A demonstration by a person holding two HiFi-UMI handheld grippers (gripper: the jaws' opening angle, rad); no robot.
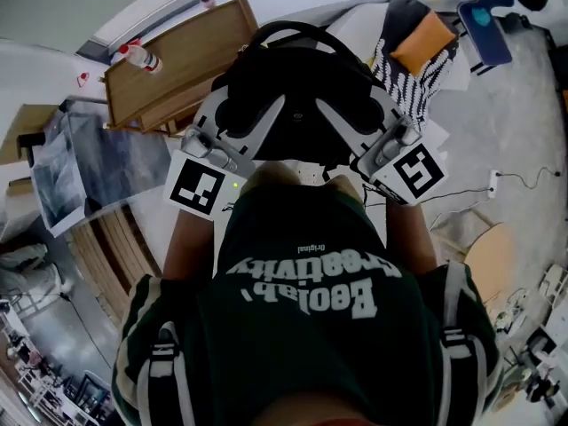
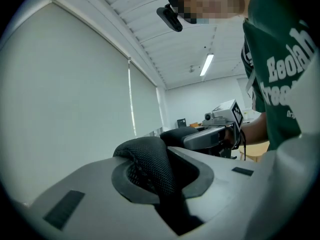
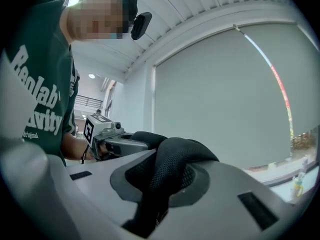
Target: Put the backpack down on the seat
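My left tongs (image 2: 161, 181) are pinching a black mesh shoulder strap (image 2: 146, 156), which bulges up out of the narrow gap between the two grey jaws. My right tongs (image 3: 165, 186) nip the other mesh strap (image 3: 176, 165) the same way, the webbing folded over and squeezed at the jaw hollows. Each gripper view shows the other tongs close by, level with it and facing in.

From the head view, both sets of tongs reach forward from my chest and converge on the black backpack (image 1: 297, 87), which hangs from them by its straps, its carry loop arching at the far side. The backpack overlaps the right edge of a wooden chair (image 1: 169, 69); whether it touches the seat I cannot tell.

A clear bottle with a red cap (image 1: 140, 56) lies just beyond the chair's left corner. To the right sits a black-and-white striped cloth (image 1: 404, 82) with an orange piece (image 1: 424, 43) on top.
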